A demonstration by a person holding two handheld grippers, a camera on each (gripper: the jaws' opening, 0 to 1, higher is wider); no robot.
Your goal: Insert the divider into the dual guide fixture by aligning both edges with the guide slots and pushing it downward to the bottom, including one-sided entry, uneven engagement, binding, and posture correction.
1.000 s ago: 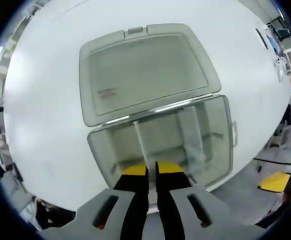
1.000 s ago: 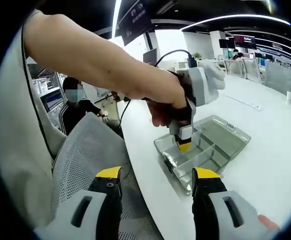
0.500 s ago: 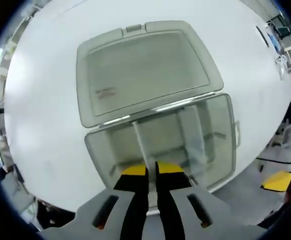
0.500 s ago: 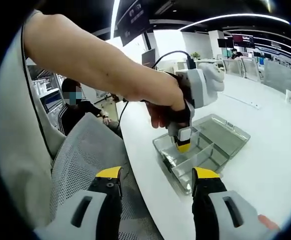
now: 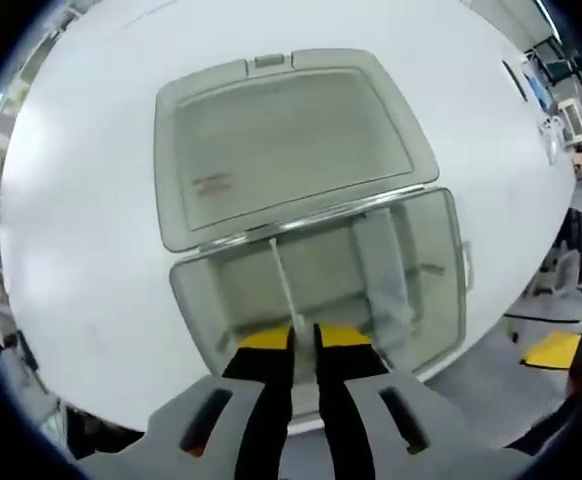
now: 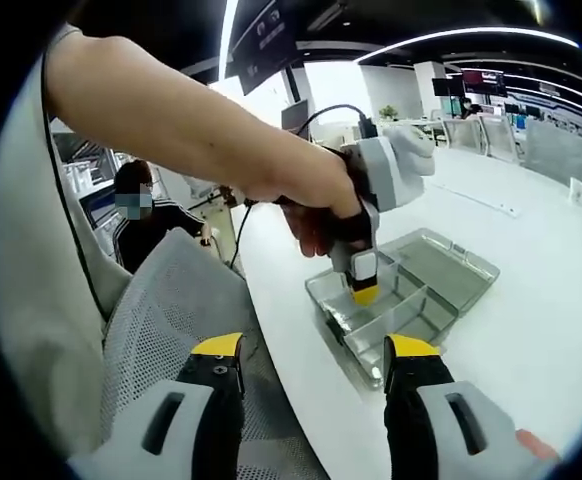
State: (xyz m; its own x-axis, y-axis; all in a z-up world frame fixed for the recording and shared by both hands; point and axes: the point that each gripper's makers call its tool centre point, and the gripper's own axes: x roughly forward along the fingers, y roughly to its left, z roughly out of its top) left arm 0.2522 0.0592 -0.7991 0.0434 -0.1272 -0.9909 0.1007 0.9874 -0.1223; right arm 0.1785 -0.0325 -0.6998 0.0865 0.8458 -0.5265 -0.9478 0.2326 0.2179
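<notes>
Compared with half a second ago, the left gripper (image 5: 303,340), jaws nearly closed on the thin translucent plastic divider (image 5: 284,285), sits marginally lower inside the clear compartmented box (image 5: 449,262) near the white desk (image 5: 81,250) edge, suggesting seating continues, while the right gripper (image 6: 311,362) hangs wide open, empty.

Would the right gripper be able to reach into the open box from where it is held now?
Probably yes, though not straight away. The right gripper hangs open off the table's edge, apart from the box. The left gripper already stands over the near compartments; the far ones look free.
</notes>
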